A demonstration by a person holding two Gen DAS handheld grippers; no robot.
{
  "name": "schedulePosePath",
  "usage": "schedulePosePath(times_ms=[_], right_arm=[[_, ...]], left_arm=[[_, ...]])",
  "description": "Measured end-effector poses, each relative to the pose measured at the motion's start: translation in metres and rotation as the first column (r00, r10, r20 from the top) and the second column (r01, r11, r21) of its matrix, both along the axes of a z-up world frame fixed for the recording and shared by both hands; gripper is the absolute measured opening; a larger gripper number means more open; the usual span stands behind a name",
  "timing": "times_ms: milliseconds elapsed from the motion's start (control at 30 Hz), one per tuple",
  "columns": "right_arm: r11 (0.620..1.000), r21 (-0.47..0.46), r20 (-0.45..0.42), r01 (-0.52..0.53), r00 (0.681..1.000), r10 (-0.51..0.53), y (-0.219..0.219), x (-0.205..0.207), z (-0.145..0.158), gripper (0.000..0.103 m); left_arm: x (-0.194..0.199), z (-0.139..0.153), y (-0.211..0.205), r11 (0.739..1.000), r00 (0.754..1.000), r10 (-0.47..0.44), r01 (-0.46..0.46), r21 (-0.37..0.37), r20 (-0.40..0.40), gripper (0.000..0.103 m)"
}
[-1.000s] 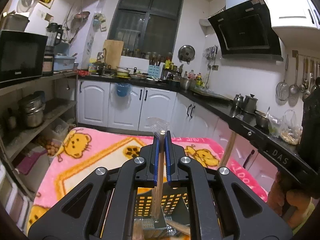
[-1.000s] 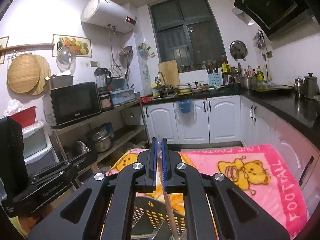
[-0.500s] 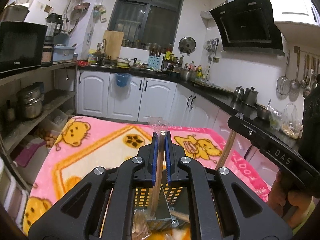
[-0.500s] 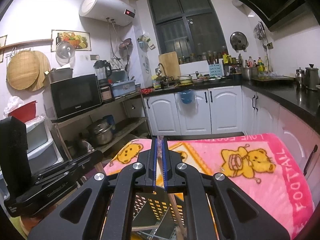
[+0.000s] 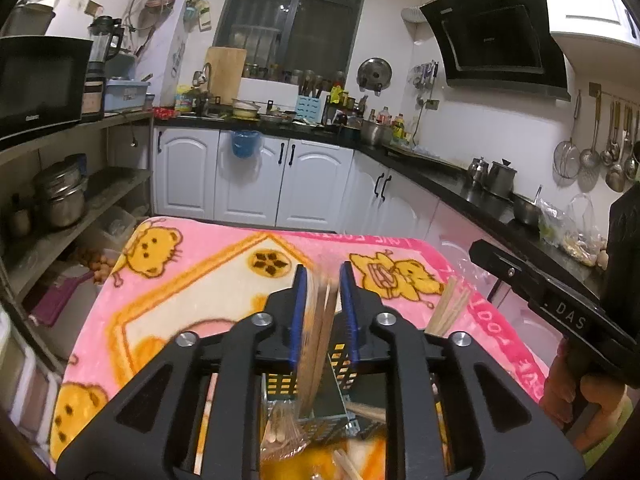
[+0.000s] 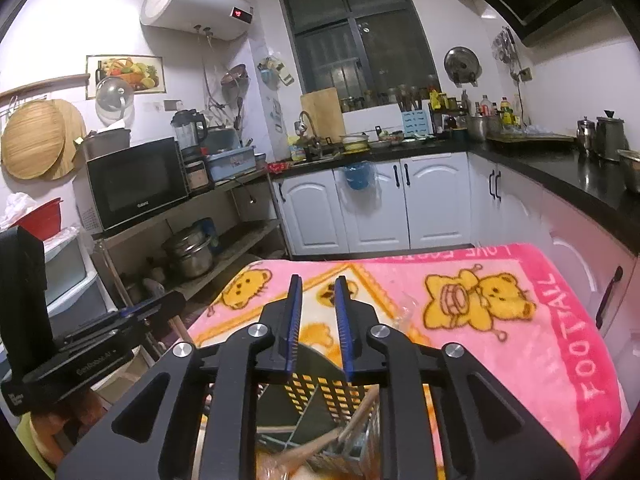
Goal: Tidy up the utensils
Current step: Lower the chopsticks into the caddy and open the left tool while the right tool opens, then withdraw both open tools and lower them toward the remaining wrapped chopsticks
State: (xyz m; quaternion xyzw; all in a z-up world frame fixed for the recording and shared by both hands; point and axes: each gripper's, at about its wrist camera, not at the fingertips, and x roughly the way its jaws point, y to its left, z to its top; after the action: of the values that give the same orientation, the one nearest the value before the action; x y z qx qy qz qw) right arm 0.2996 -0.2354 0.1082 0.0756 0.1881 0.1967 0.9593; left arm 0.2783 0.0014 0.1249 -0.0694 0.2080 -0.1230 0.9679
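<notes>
My left gripper (image 5: 323,276) hangs over a black mesh utensil holder (image 5: 280,384), its jaws opening. Wooden chopsticks (image 5: 322,328) stand blurred and loose in the gap, their lower ends down in the holder, and the pads do not press on them. More chopsticks (image 5: 448,308) poke up to the right of it. My right gripper (image 6: 318,292) is over the same holder (image 6: 320,392), its jaws also opening, with nothing between them. Below it, wooden chopsticks (image 6: 352,420) lean inside the holder.
A pink blanket (image 6: 500,280) with yellow bears covers the table under the holder. Left of the table stands a shelf with steel pots (image 6: 190,254) and a microwave (image 6: 136,184). A black counter (image 5: 460,184) on white cabinets runs along the right. A person's hand (image 5: 576,396) holds the right gripper.
Both pairs of jaws have parted. The chopsticks pinched in the left gripper now stand loose and blurred in the gap. Those in the right gripper have dropped into the holder.
</notes>
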Motion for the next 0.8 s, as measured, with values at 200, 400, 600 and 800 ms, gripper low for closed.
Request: schedulePosePath(times_ms=[200,400,600,800], right_arm=[[1.000,-0.003,-0.025,0.008,1.000,-0.008,-0.006,-0.007,-0.003,0.023],[1.000,-0.001,-0.046,0.010,0.999,-0.010,-0.013,-0.014,-0.002,0.030],[1.000,-0.004,-0.057,0.010,0.998,-0.010,-0.018,-0.023,-0.002,0.035],[1.000,-0.010,-0.064,0.001,0.998,-0.002,-0.019,-0.033,-0.002,0.047]], left_arm=[[-0.004,0.001,0.002,1.000,1.000,0.009,-0.009,0.013,-0.007,0.025],[-0.009,0.001,0.006,1.000,1.000,0.003,-0.003,0.005,-0.009,0.035],[-0.028,0.007,0.012,1.000,1.000,-0.006,0.006,-0.010,0.005,0.050],[-0.042,0.010,0.012,1.000,1.000,-0.016,0.016,-0.002,0.016,0.063]])
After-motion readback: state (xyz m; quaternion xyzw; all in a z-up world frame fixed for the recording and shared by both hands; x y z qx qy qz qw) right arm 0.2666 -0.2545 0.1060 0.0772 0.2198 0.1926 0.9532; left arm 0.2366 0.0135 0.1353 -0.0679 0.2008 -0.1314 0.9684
